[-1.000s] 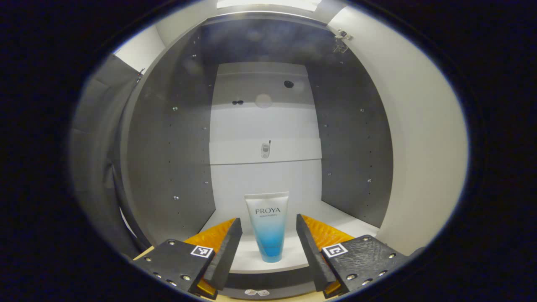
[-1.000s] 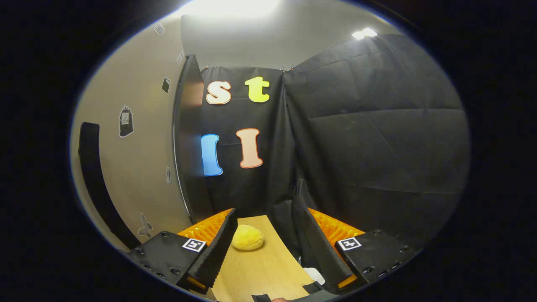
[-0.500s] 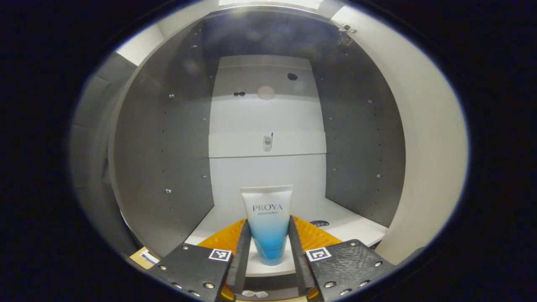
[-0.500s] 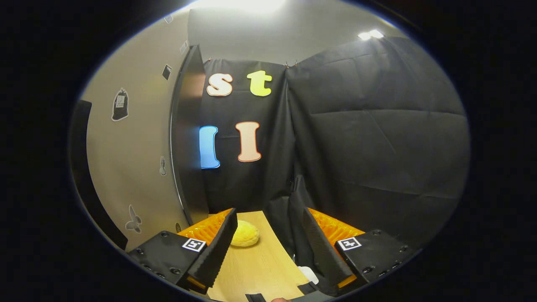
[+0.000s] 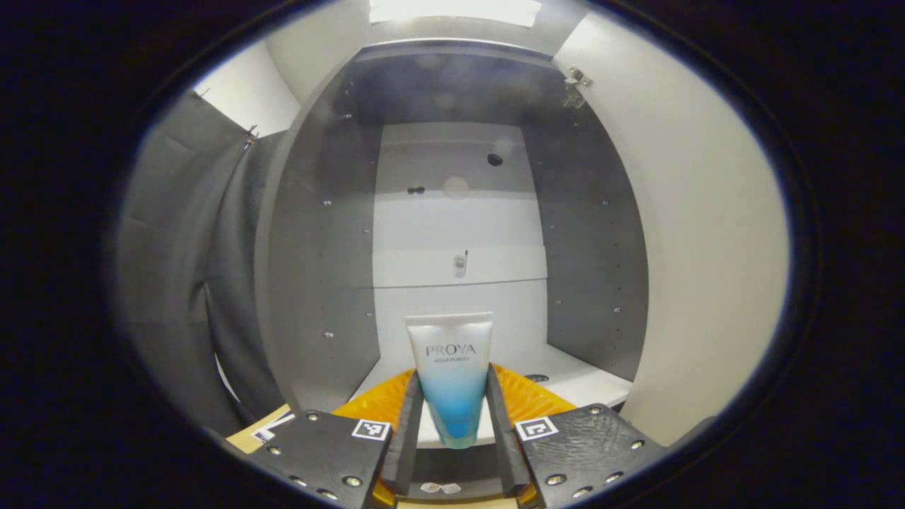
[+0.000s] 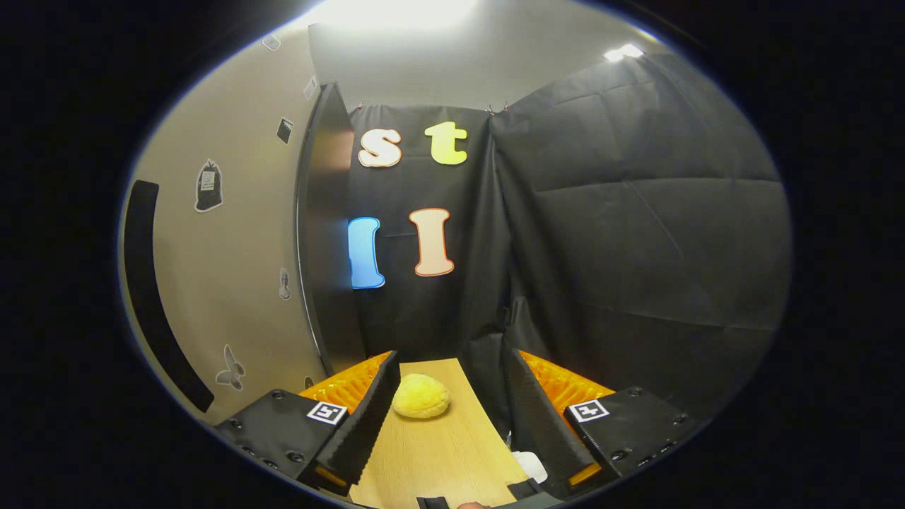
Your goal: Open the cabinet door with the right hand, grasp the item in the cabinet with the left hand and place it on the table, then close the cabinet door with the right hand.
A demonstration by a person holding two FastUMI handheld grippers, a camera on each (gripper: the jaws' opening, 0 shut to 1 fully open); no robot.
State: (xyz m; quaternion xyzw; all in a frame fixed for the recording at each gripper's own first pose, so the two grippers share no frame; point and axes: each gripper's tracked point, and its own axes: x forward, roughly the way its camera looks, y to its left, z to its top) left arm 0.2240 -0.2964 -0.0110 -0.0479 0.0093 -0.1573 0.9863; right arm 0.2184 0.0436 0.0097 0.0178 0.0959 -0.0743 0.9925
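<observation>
A: What does the left gripper view give us?

B: The left gripper [image 5: 452, 431] has its 2 fingers drawn in against the sides of the tube [image 5: 450, 375], 1 on each flank of the blue lower half. The tube stands upright, white at the top and fading to blue toward its narrow bottom end. That end hangs in front of the front edge of the cabinet [image 5: 311, 268] floor; whether it touches the floor I cannot tell.

A: And the cabinet itself?

B: Open. Grey side walls with rows of small studs, a white back panel, a white floor. The door [image 5: 707, 233] is swung out on the right, its pale inner face toward the camera, with a hinge [image 5: 576, 76] at the top corner. A small round fitting [image 5: 536, 377] sits on the floor to the right of the tube.

A: What does the right gripper view add?

B: A different corner of the booth. The right gripper [image 6: 449, 417] has its fingers spread wide with nothing between them, above a wooden table [image 6: 438, 459]. A yellow rounded lump [image 6: 421, 396] lies on the table just beside the left finger [image 6: 364, 424]; I cannot tell if they touch. To the left is the door's outer face [image 6: 226, 283], beige, with small stickers and a long dark handle [image 6: 152, 290].

A: Anything else?

B: Something small and white [image 6: 530, 465] by the right finger, too hidden to identify.
</observation>
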